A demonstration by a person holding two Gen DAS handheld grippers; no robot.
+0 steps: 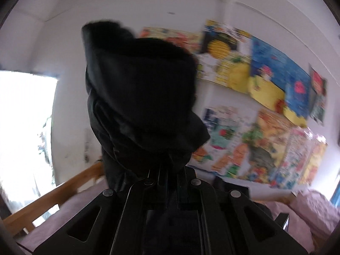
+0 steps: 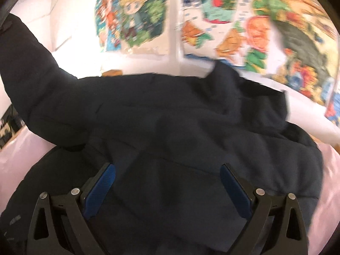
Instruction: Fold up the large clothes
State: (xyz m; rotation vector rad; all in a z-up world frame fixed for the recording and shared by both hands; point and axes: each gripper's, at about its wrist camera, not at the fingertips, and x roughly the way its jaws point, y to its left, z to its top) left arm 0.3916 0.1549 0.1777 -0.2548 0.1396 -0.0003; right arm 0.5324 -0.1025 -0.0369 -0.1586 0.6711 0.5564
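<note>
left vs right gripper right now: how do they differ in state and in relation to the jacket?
1. The left gripper has its jaws shut on a bunched part of the dark jacket; the right gripper has its jaws wide open, gripping nothing.
2. The left gripper's jacket part is held up against the poster wall; the right gripper looks down on jacket spread over the pink bedding.

Shared: both face the same dark jacket.

A bedroom in a home, likely a child's. A bed with a wooden frame [image 1: 63, 189] and a pale pink sheet [image 2: 327, 191] stands against a white wall [image 1: 63, 53] covered with bright cartoon posters [image 1: 265, 80]. Daylight pours through a window [image 1: 23, 127] at the bed's end.
</note>
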